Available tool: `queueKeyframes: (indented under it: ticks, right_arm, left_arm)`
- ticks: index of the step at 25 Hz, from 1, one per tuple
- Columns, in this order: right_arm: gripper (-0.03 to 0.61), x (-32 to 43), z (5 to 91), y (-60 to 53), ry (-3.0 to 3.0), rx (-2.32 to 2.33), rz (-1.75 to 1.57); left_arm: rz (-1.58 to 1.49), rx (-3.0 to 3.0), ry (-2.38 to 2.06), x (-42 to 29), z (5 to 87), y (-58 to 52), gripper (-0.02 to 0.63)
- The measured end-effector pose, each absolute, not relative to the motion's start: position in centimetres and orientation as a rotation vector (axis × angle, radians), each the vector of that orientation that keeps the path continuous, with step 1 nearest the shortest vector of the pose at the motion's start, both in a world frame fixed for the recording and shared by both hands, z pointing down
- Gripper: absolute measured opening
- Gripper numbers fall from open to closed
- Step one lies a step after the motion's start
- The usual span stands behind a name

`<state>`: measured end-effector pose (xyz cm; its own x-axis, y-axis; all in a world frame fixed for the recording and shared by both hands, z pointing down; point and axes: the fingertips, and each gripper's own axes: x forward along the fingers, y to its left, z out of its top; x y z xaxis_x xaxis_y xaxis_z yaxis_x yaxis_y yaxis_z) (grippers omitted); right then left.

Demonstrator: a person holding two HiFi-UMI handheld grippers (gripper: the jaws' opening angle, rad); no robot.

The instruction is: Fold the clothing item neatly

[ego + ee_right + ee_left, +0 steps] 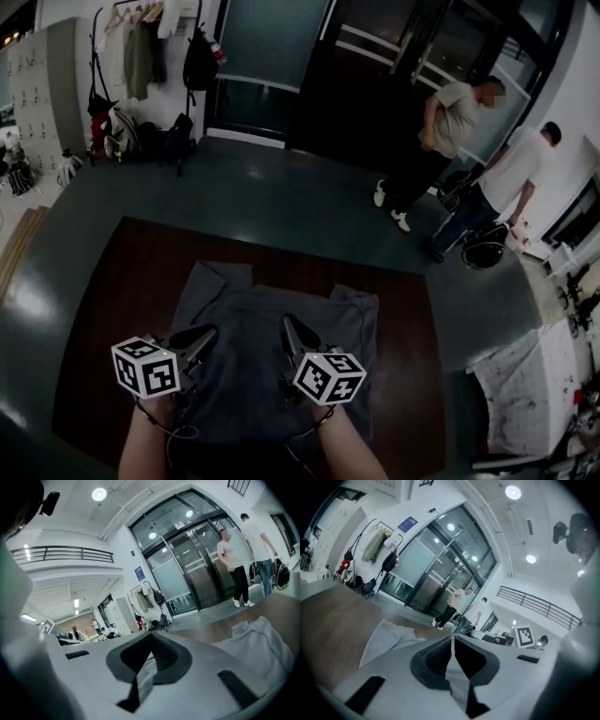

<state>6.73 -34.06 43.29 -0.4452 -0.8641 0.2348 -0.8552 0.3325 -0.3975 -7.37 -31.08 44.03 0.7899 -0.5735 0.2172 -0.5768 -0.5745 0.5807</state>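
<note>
As the shirt [272,319] looks limp and light, it should sag between holds. Left gripper [204,336] and right gripper [291,328] each pinch its cloth in closed fingers [436,660]; its near corners suit best.

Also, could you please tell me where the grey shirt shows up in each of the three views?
Head view: the shirt lies spread on the brown table, lower centre.
Left gripper view: shirt at lower left, a fold pinched in the jaws.
Right gripper view: shirt at lower right, a fold pinched in the jaws.
Shared landmark: the coat rack against the far wall, in all three.
</note>
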Motion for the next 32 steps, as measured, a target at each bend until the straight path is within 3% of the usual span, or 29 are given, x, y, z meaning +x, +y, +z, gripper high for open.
queueKeyframes:
  ticks: [6, 15, 25, 32]
  right_arm:
    - [-0.011, 9.0, 39.6, -24.5, 2.474, -1.642, -0.686]
    - [-0.011, 15.1, 37.4, -8.7, 2.413, -1.755, -0.523]
    - [-0.011, 18.9, 38.7, 7.6, 2.400, -1.739, -0.502]
    - [-0.012, 18.1, 41.9, 11.8, 2.478, -1.781, -0.503]
  left_arm:
    - [-0.055, 2.449, -0.798, -3.7, 39.4, -22.5, 0.009]
    - [-0.087, 2.602, -1.067, 0.3, 36.3, -9.1, 0.009]
    - [-0.068, 2.610, -1.138, 4.3, 36.7, 6.4, 0.009]
    - [-0.035, 2.570, -1.161, 5.0, 39.9, 11.4, 0.009]
